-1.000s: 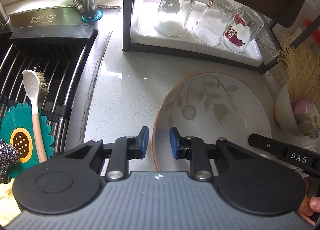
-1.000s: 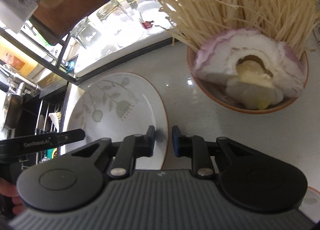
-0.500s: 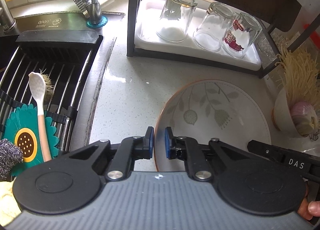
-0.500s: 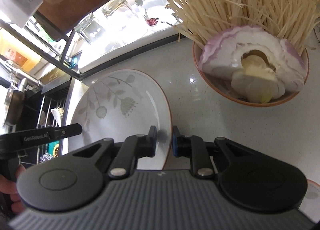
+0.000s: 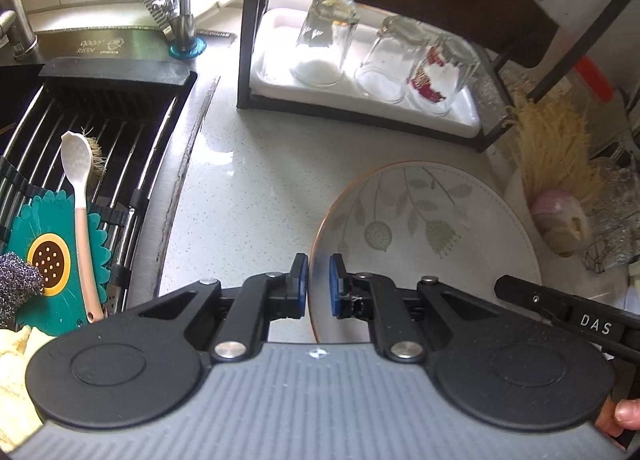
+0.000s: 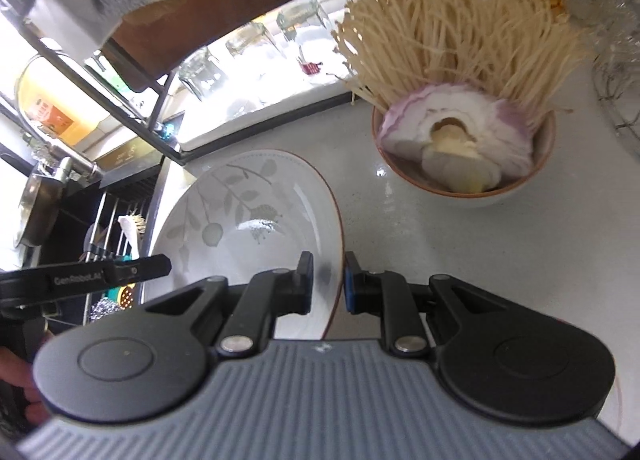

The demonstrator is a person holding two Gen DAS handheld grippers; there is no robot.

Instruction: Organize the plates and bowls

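A white plate (image 5: 424,228) with a grey leaf pattern and a brown rim hangs a little above the pale counter, held from both sides. My left gripper (image 5: 319,286) is shut on its left rim. My right gripper (image 6: 329,284) is shut on the opposite rim of the plate (image 6: 248,220). Each gripper's black body shows at the edge of the other's view. Beyond the plate to the right, a bowl (image 6: 480,198) stands on the counter, filled with a cut purple onion and enoki mushrooms.
At the back, a black rack (image 5: 244,60) holds a white tray with three upturned glasses (image 5: 326,44). The sink's drainer (image 5: 120,132) on the left carries a spoon (image 5: 78,200), a green sunflower mat and a scourer. Another plate's rim (image 6: 618,412) shows at lower right.
My left gripper's jaws closed onto the plate's rim. Both grippers then rose with the plate, so the counter, rack and bowl look farther away now.
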